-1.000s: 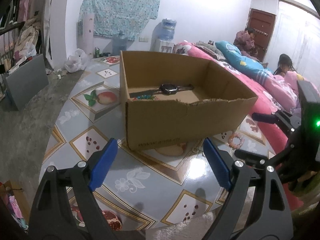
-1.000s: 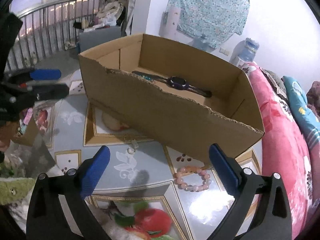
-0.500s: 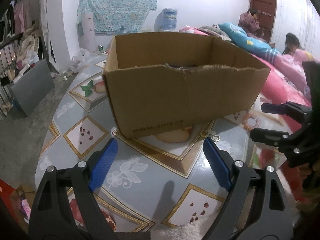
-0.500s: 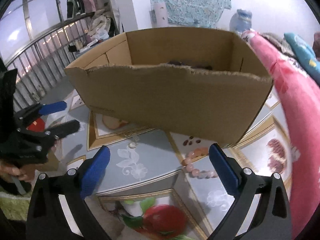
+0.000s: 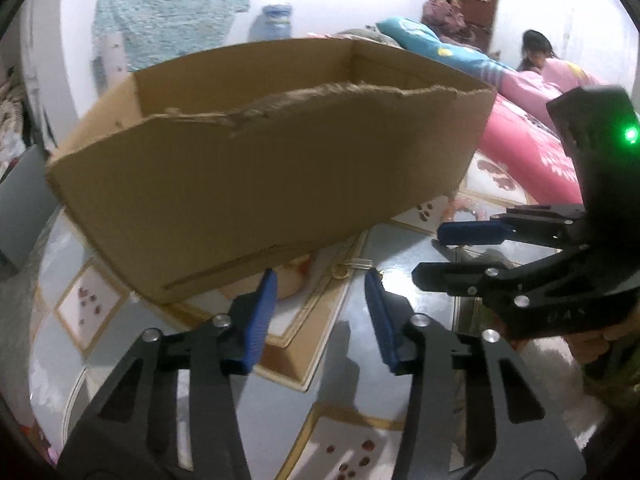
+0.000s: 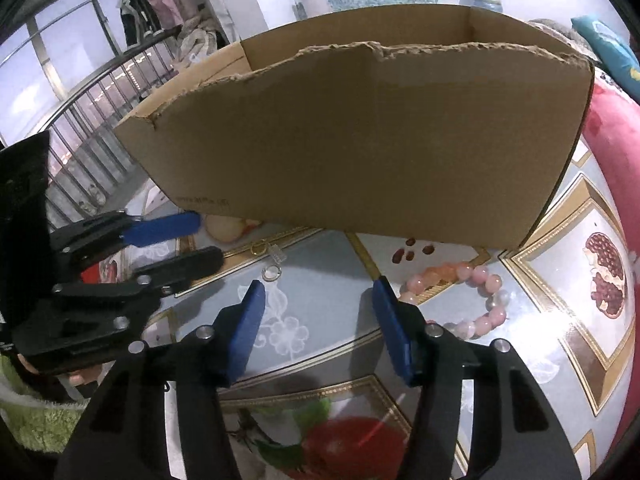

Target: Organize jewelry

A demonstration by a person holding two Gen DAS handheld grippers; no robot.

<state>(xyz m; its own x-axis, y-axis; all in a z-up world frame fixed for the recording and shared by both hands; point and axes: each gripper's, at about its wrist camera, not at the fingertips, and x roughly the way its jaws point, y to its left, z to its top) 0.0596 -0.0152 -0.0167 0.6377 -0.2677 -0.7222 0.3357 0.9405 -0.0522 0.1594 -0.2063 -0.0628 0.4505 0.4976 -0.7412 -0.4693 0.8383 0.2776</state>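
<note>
A torn-rimmed cardboard box (image 6: 360, 140) is set on the patterned worktop (image 6: 328, 292). Before it, both left tongs (image 5: 320, 300) and right tongs (image 6: 318, 312) are closing (nothing between). A pink bead bracelet (image 6: 476, 292) and small rings (image 6: 272, 271) are seen nearby.

Black grippers (image 5: 320, 312) — blue pads (image 6: 248, 332), perhaps green sleeve (image 6: 36, 420).

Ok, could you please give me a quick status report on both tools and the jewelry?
Left tool and right tool both closing, nothing between them. Pink bead bracelet and small rings on table, not boxed yet. Cardboard box close ahead.
</note>
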